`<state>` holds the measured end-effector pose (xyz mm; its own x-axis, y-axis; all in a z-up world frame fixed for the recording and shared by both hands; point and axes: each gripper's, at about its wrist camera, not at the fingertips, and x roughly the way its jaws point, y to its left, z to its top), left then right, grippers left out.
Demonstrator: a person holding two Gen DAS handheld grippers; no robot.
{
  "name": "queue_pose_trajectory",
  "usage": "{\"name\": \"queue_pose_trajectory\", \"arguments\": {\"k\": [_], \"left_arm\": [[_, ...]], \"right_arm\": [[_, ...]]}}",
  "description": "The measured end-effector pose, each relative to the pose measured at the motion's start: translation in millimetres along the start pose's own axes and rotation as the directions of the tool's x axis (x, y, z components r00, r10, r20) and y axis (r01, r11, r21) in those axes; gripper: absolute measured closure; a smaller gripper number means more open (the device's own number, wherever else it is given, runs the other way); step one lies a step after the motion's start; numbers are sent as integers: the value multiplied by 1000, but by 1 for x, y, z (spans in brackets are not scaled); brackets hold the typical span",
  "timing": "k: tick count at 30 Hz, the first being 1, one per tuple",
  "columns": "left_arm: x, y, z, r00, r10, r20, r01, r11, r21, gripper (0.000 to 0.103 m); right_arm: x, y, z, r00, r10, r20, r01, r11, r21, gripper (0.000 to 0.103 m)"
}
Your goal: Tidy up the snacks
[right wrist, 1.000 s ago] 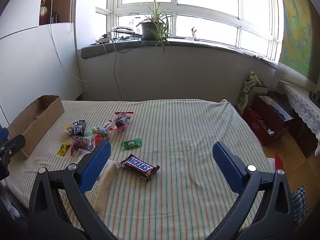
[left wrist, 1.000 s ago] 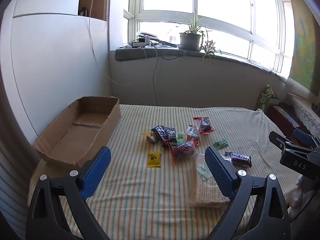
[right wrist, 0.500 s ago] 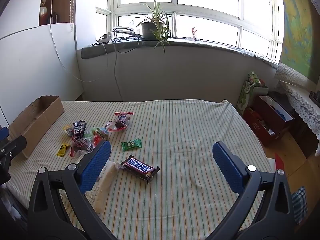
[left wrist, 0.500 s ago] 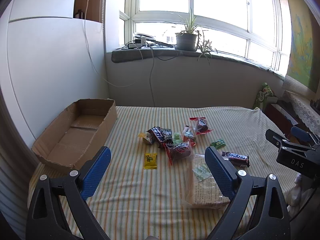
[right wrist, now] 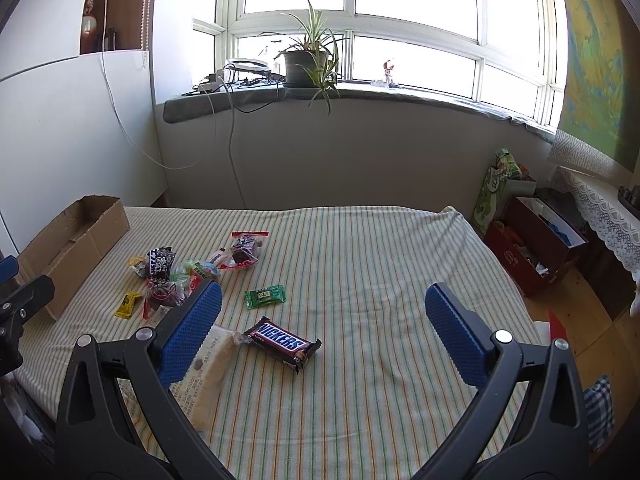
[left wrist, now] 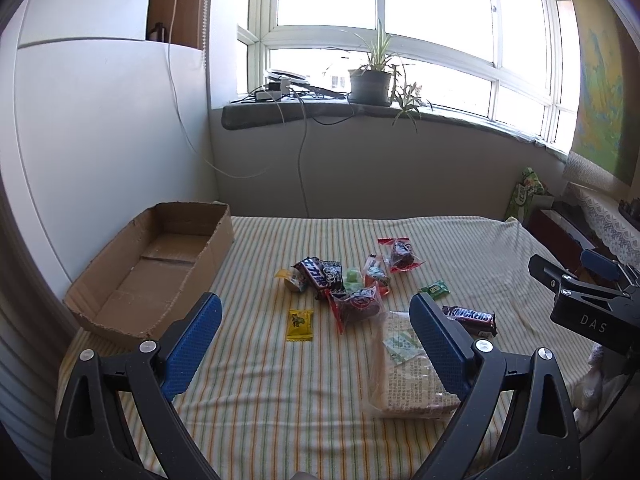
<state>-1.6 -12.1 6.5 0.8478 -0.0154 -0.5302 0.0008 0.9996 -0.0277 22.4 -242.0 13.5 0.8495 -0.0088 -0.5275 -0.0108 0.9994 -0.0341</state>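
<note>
Snacks lie on a striped cloth. A Snickers bar (right wrist: 283,343) (left wrist: 471,317), a small green packet (right wrist: 265,296) (left wrist: 436,289), a yellow packet (left wrist: 300,324) (right wrist: 127,304), a clear bag of crackers (left wrist: 408,372) (right wrist: 206,376) and a pile of mixed wrappers (left wrist: 352,284) (right wrist: 192,268) are near the middle. An empty cardboard box (left wrist: 152,276) (right wrist: 68,248) stands at the left. My left gripper (left wrist: 314,344) is open and empty, above the near edge. My right gripper (right wrist: 320,340) is open and empty, above the Snickers bar.
A window sill with a potted plant (right wrist: 308,60) and cables runs behind. A white panel (left wrist: 100,140) stands at the left. Red boxes (right wrist: 536,248) and a green bag (right wrist: 496,192) sit on the floor at the right.
The left wrist view has tilted up and drawn back a little, so the snacks sit lower and smaller. The right gripper has not moved. Both stay open.
</note>
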Motion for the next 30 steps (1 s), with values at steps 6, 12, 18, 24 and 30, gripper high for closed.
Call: {"name": "queue_pose_trajectory", "arguments": {"k": [6, 12, 18, 24, 30], "left_arm": [[1, 1, -1, 1000, -1, 2, 1, 1000, 0, 8], [2, 2, -2, 1000, -3, 0, 3, 1000, -5, 8], [3, 3, -3, 1000, -7, -2, 7, 1000, -9, 8], [3, 4, -4, 1000, -13, -4, 13, 1000, -11, 8], [4, 3, -4, 1000, -15, -6, 15, 1000, -11, 8]], "right_arm": [[2, -1, 0, 1000, -6, -1, 6, 1000, 1, 0], [4, -2, -1, 1000, -14, -1, 14, 1000, -1, 0], [3, -3, 0, 1000, -18, 2, 18, 1000, -2, 0], [3, -3, 0, 1000, -18, 2, 18, 1000, -4, 0], [3, -3, 0, 1000, -18, 3, 18, 1000, -4, 0]]}}
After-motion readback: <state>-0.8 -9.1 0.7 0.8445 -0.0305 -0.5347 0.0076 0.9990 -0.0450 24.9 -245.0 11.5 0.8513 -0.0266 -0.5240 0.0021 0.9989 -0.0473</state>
